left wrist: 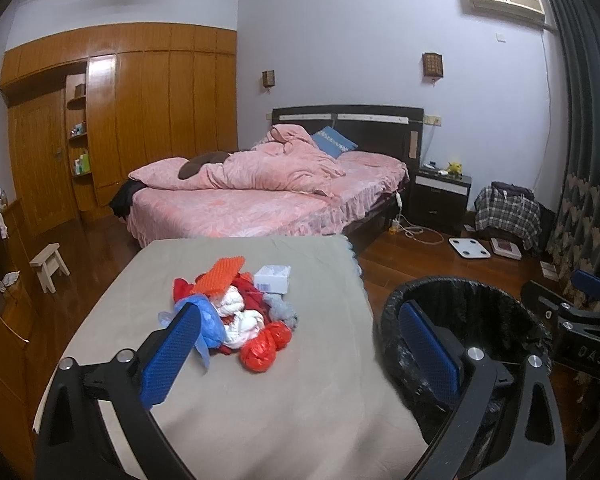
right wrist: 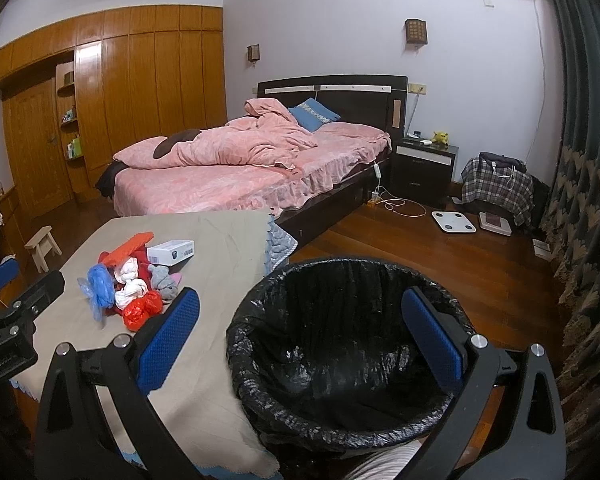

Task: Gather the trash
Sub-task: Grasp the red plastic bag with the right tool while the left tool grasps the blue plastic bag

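Observation:
A pile of trash (left wrist: 240, 312) lies mid-table on the beige cloth (left wrist: 260, 420): an orange mesh piece (left wrist: 220, 276), a white box (left wrist: 273, 279), a blue bag (left wrist: 208, 324), white crumpled paper, a grey rag and a red bag (left wrist: 265, 345). The pile shows at left in the right wrist view (right wrist: 132, 284). A black-lined trash bin (right wrist: 340, 352) stands right of the table. My left gripper (left wrist: 300, 344) is open and empty just before the pile. My right gripper (right wrist: 300, 332) is open and empty above the bin's near rim.
A bed with pink bedding (left wrist: 260, 188) stands behind the table. A wooden wardrobe (left wrist: 120, 120) lines the left wall, with a small stool (left wrist: 50, 266) before it. A nightstand (left wrist: 440, 196), a scale (left wrist: 470, 247), a plaid-covered chair (left wrist: 508, 212) and curtains (left wrist: 592, 160) are at right.

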